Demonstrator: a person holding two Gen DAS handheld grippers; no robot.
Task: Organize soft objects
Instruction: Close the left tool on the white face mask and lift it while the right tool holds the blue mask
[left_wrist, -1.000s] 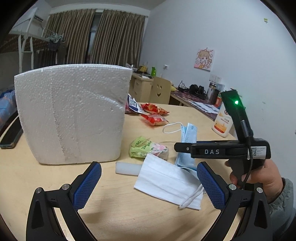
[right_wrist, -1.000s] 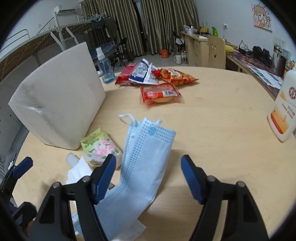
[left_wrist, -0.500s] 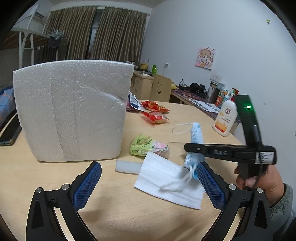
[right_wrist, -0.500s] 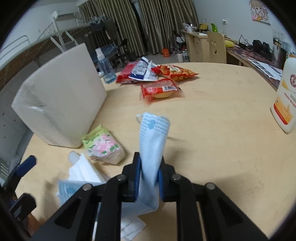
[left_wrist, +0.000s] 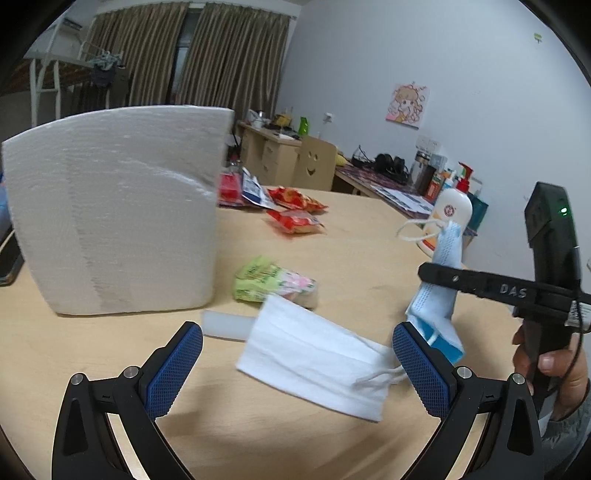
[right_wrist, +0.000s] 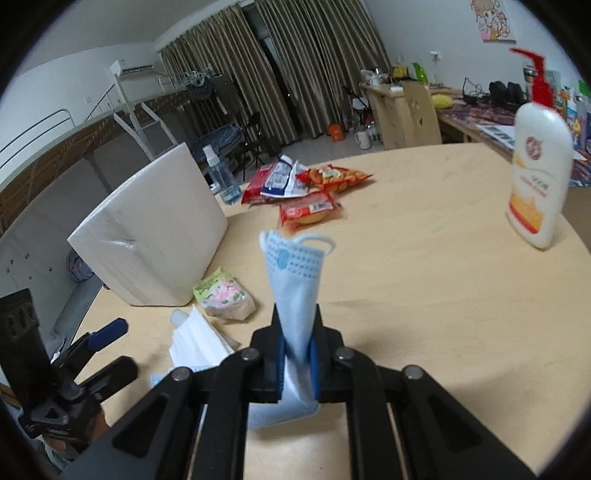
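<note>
My right gripper (right_wrist: 297, 332) is closing tight on a blue face mask (right_wrist: 295, 288); the pads press its middle. The mask stands up out of the fingers and hangs down behind them, lifted off the wooden table (right_wrist: 424, 277). In the left wrist view the same blue mask (left_wrist: 439, 295) dangles from the right gripper (left_wrist: 428, 271) at the right, and a hand holds that gripper's handle. My left gripper (left_wrist: 295, 328) stands open low over the table, its blue pads either side of a white face mask (left_wrist: 317, 362) that lies flat. A green tissue pack (left_wrist: 273, 284) lies just beyond.
A tall white foam block (left_wrist: 110, 210) stands at the left. A small white stick (left_wrist: 225, 325) lies by the white mask. Red snack packs (left_wrist: 295, 218) lie farther back. A lotion pump bottle (right_wrist: 535, 177) stands at the table's right edge, and a clear spray bottle (right_wrist: 221, 177) behind the foam.
The right gripper went from open around the blue mask to shut on it, then lifted it up and to the right, off the white mask. The left gripper stayed open and almost still.
</note>
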